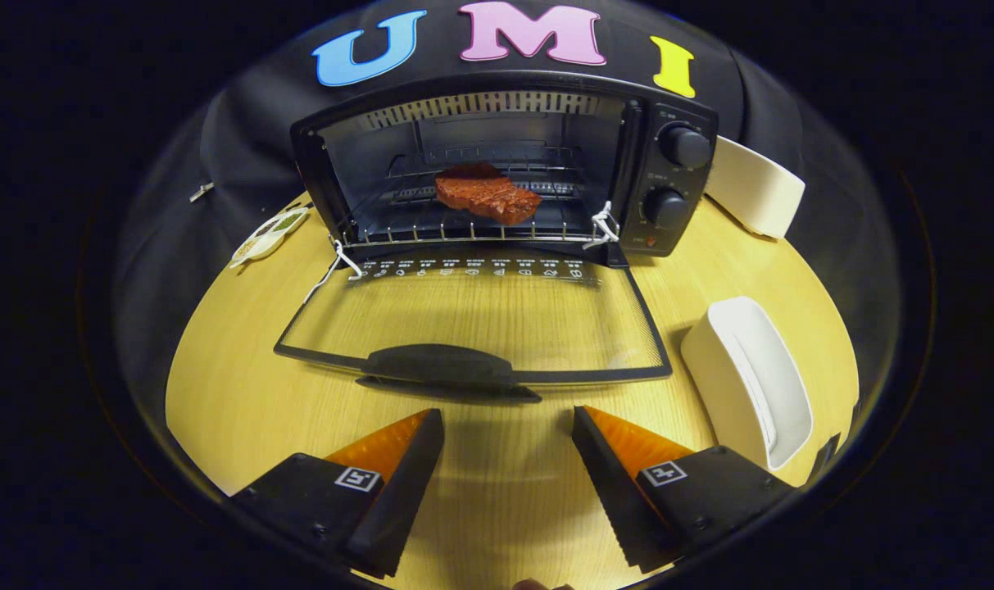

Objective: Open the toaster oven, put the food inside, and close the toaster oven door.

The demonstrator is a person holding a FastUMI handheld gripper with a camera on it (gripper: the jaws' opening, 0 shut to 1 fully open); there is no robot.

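Note:
A black toaster oven (669,176) stands at the far side of a round wooden table (234,385). Its glass door (480,315) lies folded down flat toward me, with the black handle (441,365) at its near edge. A reddish-brown slab of meat (487,195) rests on the wire rack (464,233) inside. My gripper (506,422) is open, with nothing between its fingers. The fingertips are just short of the door handle, a little above the table.
A white oblong dish (751,381) stands to the right of the door, close to the right finger. Another white dish (755,190) leans behind the oven's right side. A small plate with green and tan bits (267,236) lies left of the oven.

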